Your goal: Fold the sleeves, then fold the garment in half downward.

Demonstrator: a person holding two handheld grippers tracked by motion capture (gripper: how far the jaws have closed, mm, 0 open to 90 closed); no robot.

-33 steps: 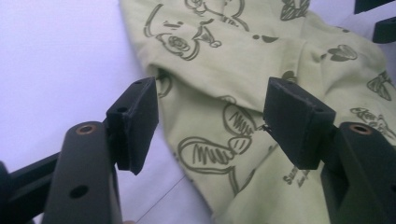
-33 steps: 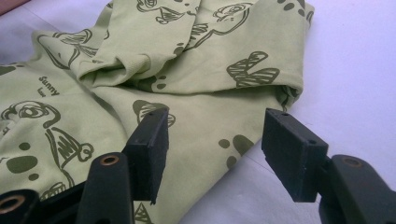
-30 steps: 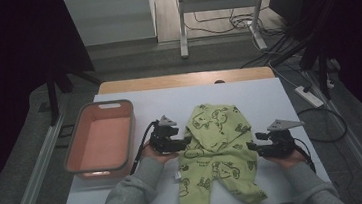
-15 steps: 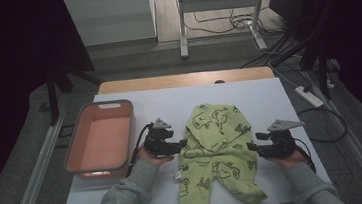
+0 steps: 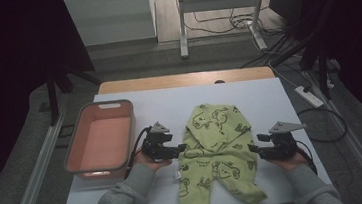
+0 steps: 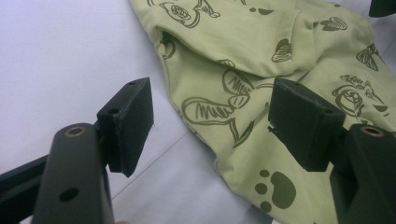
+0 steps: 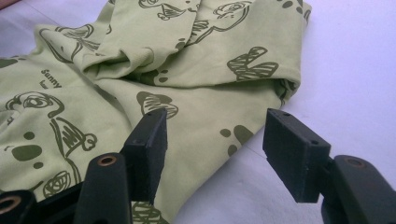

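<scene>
a light green baby garment [image 5: 218, 151] printed with dark green cartoon animals and paw marks lies flat on the white counter [image 5: 269, 98], about midway across it, with its two legs pointing toward the person and its upper part folded over itself. the left hand-held gripper [image 5: 177, 150] sits at the garment's left edge, around waist height, held in a hand with a grey sleeve [image 5: 121, 203]. in the left gripper view its jaws stand wide apart over the cloth's edge [image 6: 224, 102], one over bare counter and the other over the fabric, and nothing is pinched between them; they have just been opening a little. the right hand-held gripper [image 5: 254, 149] rests at the garment's right edge, its jaws pointing toward the cloth. in the right gripper view its jaws are also wide, straddling the hem [image 7: 215, 126] without pressing on it. a salmon-pink tub [image 5: 119, 108] stands on the counter to the left of the left hand-held gripper, just beside that hand.
</scene>
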